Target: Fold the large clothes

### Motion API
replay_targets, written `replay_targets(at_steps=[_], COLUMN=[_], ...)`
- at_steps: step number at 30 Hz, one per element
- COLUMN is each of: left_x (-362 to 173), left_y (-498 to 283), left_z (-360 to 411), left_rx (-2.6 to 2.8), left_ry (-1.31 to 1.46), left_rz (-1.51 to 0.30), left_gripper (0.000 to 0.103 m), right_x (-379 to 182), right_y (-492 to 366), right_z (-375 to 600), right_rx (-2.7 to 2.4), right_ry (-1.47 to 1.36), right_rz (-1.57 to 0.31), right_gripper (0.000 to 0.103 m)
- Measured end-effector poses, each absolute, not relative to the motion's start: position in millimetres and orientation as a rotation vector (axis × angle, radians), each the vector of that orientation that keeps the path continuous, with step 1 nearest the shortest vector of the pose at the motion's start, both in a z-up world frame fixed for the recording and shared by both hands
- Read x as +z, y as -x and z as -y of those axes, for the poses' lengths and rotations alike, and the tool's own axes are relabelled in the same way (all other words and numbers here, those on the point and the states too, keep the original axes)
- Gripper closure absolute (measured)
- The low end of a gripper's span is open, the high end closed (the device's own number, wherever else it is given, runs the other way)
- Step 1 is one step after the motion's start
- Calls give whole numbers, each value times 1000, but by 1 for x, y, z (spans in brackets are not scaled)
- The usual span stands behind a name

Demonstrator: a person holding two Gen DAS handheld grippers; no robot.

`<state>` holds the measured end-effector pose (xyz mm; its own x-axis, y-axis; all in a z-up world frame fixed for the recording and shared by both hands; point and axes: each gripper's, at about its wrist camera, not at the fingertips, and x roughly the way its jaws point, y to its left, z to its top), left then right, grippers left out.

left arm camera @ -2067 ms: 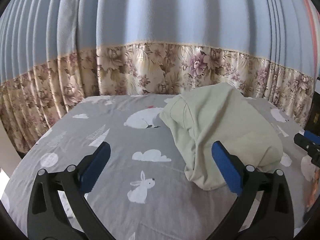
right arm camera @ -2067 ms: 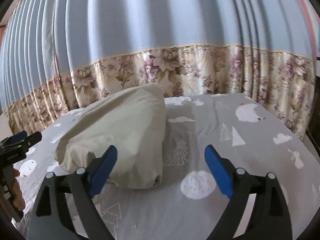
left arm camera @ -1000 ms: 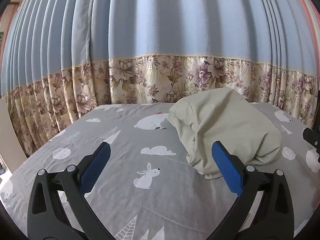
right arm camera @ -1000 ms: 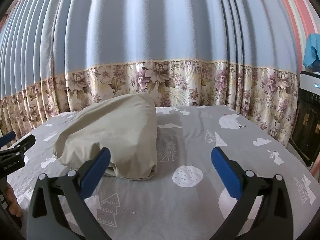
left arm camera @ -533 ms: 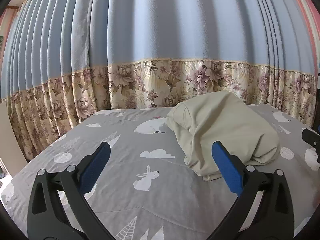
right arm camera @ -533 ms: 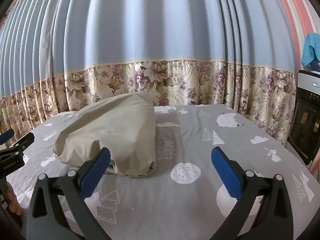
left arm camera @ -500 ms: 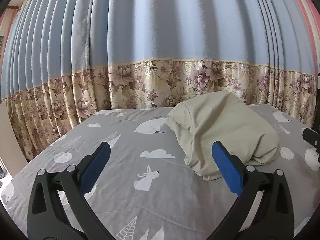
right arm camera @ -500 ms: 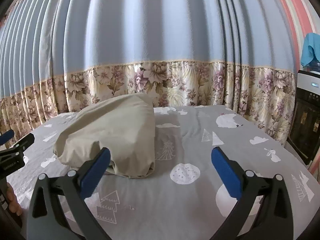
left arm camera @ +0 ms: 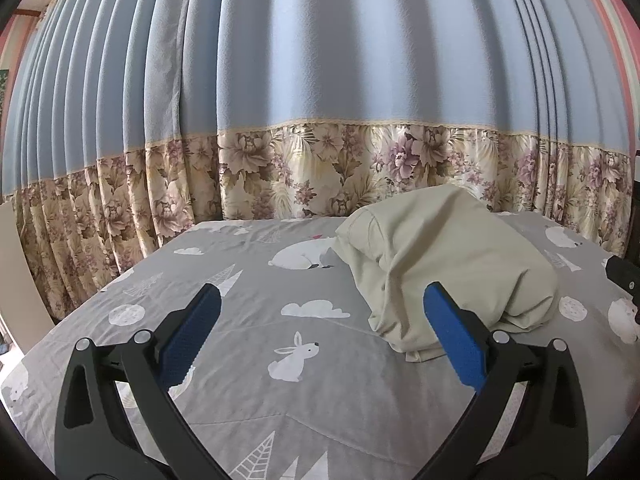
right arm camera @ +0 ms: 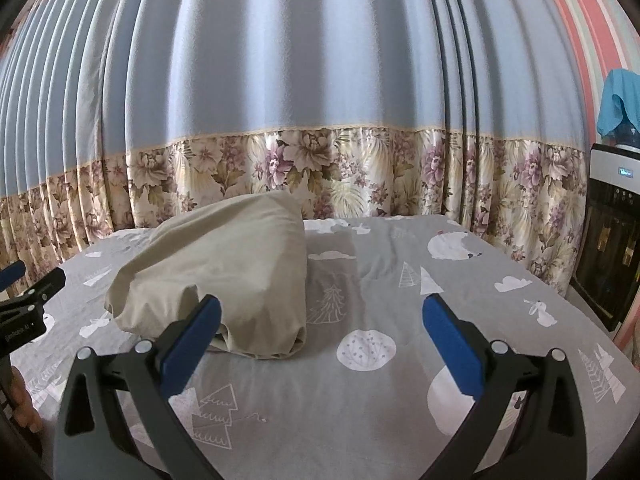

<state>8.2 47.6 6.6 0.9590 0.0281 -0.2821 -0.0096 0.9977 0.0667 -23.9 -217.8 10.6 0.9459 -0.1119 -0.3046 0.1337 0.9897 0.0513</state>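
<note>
**Folded beige garment resting on the bed, both grippers held clear**

The pale beige cotton garment, folded into a thick, puffy bundle, lies on the grey bedsheet printed with white rabbits, clouds and trees. In the left wrist view it sits right of centre; in the right wrist view it sits left of centre, so it lies between the two tools. Its loose layered edges face the cameras, while the smooth rounded fold points toward the blue pleated curtain with a floral cream border. I judge the folding largely done: the bundle is compact and neither tool touches it.

The left gripper has its blue-padded black fingers spread wide with nothing between them, above the sheet in the lower frame. The right gripper is likewise splayed wide and empty. Both sit short of the garment, probably so the bundle keeps its shape.

At the left edge of the right wrist view, the other tool's black body carries small white lettering, too blurred to read. At the right edge stands a black and white appliance with a small lit display, unreadable, and a blue cloth draped on top.
</note>
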Motion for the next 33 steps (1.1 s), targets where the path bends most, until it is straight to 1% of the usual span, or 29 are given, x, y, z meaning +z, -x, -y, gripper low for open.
replay_targets(at_steps=[33], left_x=[7], left_y=[-9], left_z=[-47], left_rx=[18], left_ry=[-68], left_rz=[-290], left_gripper=[3], right_x=[12], right_y=[24], right_z=[217], right_rx=[-118], right_ry=[-65], right_rz=[-300], right_gripper=[2])
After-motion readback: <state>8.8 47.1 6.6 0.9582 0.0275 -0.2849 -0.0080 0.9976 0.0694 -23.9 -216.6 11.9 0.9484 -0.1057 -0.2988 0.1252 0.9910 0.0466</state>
